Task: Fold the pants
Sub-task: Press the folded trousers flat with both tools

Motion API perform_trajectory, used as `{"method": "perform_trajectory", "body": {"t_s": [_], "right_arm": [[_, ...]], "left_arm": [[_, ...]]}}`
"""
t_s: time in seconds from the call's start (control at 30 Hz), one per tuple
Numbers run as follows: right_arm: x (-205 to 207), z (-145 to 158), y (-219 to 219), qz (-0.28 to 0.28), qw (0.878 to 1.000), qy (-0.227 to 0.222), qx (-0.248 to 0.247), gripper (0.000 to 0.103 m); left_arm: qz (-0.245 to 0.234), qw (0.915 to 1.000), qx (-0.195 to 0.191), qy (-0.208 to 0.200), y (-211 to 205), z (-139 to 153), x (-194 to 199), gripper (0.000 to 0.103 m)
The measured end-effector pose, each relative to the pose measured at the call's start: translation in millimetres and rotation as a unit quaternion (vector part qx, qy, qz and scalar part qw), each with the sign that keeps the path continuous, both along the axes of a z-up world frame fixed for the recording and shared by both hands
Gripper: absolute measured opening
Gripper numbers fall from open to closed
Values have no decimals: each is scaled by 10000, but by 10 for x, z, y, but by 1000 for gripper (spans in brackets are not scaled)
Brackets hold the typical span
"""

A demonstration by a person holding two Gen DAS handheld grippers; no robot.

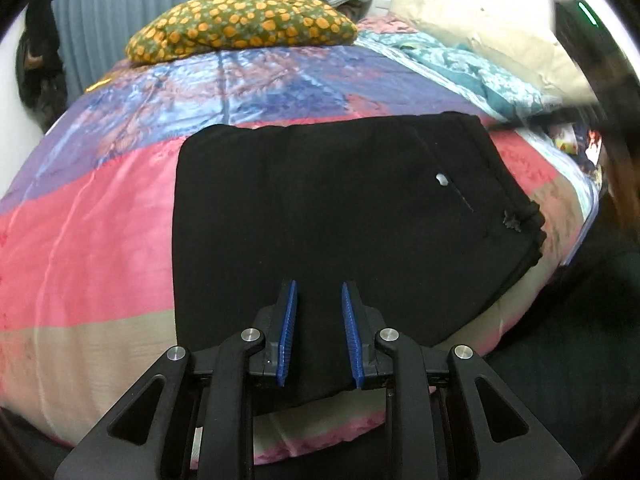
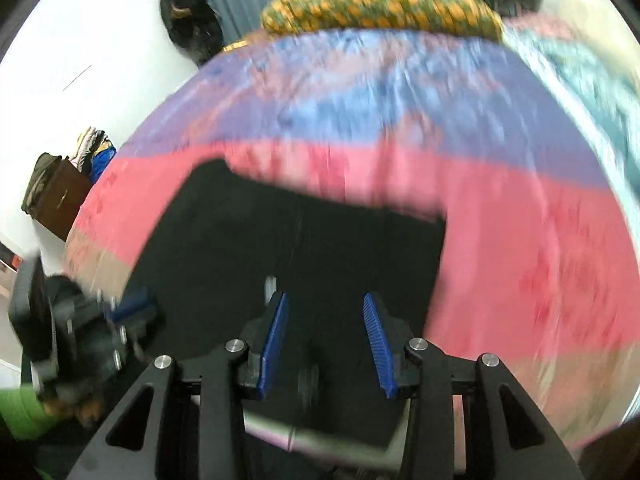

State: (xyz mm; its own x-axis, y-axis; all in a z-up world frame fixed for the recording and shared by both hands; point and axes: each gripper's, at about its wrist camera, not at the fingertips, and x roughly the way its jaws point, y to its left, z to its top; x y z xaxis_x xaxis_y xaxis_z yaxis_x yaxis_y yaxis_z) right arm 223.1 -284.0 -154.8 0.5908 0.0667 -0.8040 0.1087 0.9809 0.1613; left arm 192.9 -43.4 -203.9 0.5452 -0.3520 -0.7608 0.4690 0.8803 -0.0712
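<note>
Pants (image 1: 332, 216), folded black, lie flat on the bed (image 1: 80, 240), just beyond both grippers; left gripper (image 1: 319, 300) and right gripper (image 2: 326, 312) fingers parted, empty.

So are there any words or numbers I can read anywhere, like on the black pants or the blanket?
No readable text anywhere.
black pants: no words; only a small white tag, too small to show any writing.
blanket: just colours and patterns, no letters.
orange-spotted pillow: only dots.
colourful printed things at the bed's far right edge: too small and blurred to read.
The right wrist view is blurred.
</note>
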Motion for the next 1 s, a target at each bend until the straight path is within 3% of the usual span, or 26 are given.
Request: {"method": "perform_trajectory", "body": {"t_s": [0.1,0.2,0.27,0.37,0.5,0.6,0.67,0.8,0.9,1.0], "right_arm": [[333,15,-75,-8,10000,-71,-25,41],[583,-406,-297,-238,9985,487,91,38],[619,-514,-378,-292,9979,522,248,38],[398,-338,-423,-468,9973,249,516,37],[-223,-131,-179,-320,9961,-97,813,37],[-566,-226,45,-187,9947,32,1006,37],[-728,-466,191,-83,9925,359,1165,37],[-846,-930,150,-480,9838,687,1585,23],[-866,-918,153,-663,9809,707,1689,25],[-949,-672,304,-377,9840,469,1678,25]], "left_arm": [[-105,9998,168,-102,-37,6,-64,23],[-148,9997,171,-94,-34,-11,-85,23],[-162,9997,165,-93,-28,-13,-95,23],[-142,9998,101,-66,-10,-18,-78,24],[-71,9999,-88,78,22,-1,1,24],[-25,9997,-185,160,23,3,22,26],[10,9994,-266,225,14,8,36,29],[20,9989,-380,291,31,36,21,43],[57,9986,-453,263,62,104,-25,51],[159,9981,-574,172,114,180,-61,54]]}}
